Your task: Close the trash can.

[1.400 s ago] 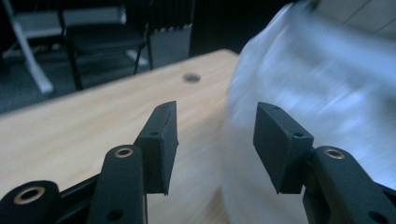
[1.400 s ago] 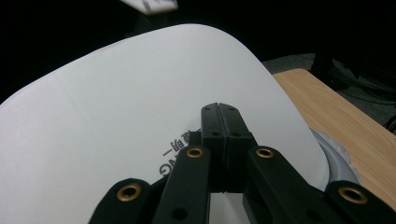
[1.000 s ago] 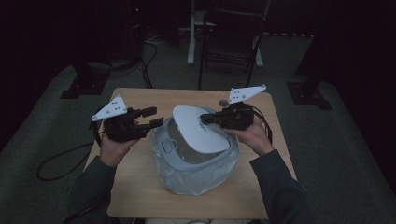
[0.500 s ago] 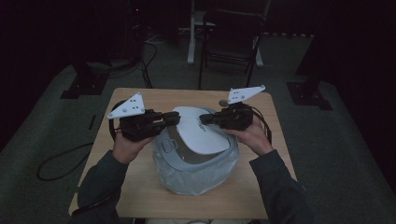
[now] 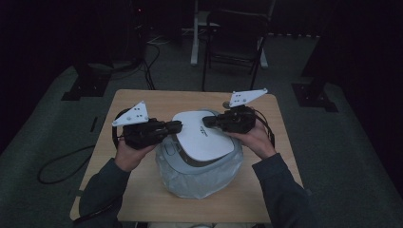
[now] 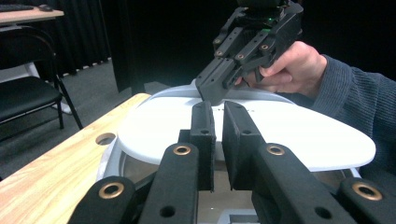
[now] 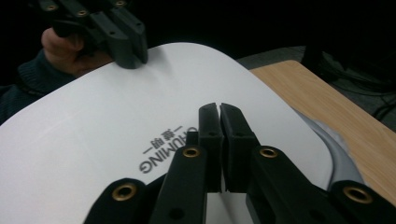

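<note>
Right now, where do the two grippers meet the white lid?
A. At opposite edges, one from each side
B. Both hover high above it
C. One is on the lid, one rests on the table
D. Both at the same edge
A: in the high view the left gripper and the right gripper reach the white lid from opposite sides, jaws nearly closed.

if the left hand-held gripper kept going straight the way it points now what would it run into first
Most likely the white lid: the left hand-held gripper points across its near edge. Passing just above it, it would next meet the right hand-held gripper at the far side. Depth is hard to judge here.
</note>
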The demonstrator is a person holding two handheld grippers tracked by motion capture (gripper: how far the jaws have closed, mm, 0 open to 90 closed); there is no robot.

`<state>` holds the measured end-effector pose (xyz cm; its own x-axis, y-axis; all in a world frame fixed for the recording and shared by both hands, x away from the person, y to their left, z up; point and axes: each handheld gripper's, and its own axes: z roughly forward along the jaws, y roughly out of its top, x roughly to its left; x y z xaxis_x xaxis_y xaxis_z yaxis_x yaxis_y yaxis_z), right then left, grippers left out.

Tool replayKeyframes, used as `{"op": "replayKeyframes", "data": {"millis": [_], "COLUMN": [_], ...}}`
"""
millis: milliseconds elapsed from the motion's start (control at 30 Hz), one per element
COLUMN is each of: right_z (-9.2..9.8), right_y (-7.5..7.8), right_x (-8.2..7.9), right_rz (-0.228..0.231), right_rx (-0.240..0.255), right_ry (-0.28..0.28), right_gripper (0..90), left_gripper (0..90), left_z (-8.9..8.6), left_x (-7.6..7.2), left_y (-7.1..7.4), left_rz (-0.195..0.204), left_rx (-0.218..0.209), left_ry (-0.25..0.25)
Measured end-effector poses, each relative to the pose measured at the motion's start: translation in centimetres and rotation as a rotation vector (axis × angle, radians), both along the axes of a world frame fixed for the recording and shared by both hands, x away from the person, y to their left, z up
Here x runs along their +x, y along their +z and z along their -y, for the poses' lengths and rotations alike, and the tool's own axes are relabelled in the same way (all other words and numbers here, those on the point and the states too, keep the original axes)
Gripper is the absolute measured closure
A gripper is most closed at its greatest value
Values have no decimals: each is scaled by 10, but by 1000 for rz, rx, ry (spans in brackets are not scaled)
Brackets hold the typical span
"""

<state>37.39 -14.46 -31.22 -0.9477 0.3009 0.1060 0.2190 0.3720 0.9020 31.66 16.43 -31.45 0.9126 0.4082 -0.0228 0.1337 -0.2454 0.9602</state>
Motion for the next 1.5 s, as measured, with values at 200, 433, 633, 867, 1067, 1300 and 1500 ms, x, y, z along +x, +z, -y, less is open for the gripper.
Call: {"op": "replayKeyframes", "data": {"millis": [200, 433, 633, 867, 1067, 1300, 1500], "right_z": [10, 23, 36, 50, 61, 68, 72], "right_y": [2, 1, -5, -7, -10, -14, -19], "right_x": [1, 1, 3, 5, 5, 5, 5], "right_rz": [15, 52, 74, 80, 78, 79, 81], "right_rx": [22, 4, 15, 37, 55, 58, 41], "right_ry": [-53, -156, -238, -311, -346, -372, -394], "right_gripper": [834, 781, 740, 727, 728, 732, 732], "left_gripper": [843, 853, 870, 900, 900, 900, 900], "left_z": [-1, -3, -5, -6, -5, -2, -4], "left_x": [-1, -2, -5, -9, -9, -11, -13], "left_y": [-8, -19, -27, -29, -29, -30, -29], "left_rz": [-13, -30, -43, -50, -49, -44, -21], "left_rx": [3, -5, -10, -30, -20, 5, 11], "left_ry": [0, -4, -11, -42, -50, -59, -38]}}
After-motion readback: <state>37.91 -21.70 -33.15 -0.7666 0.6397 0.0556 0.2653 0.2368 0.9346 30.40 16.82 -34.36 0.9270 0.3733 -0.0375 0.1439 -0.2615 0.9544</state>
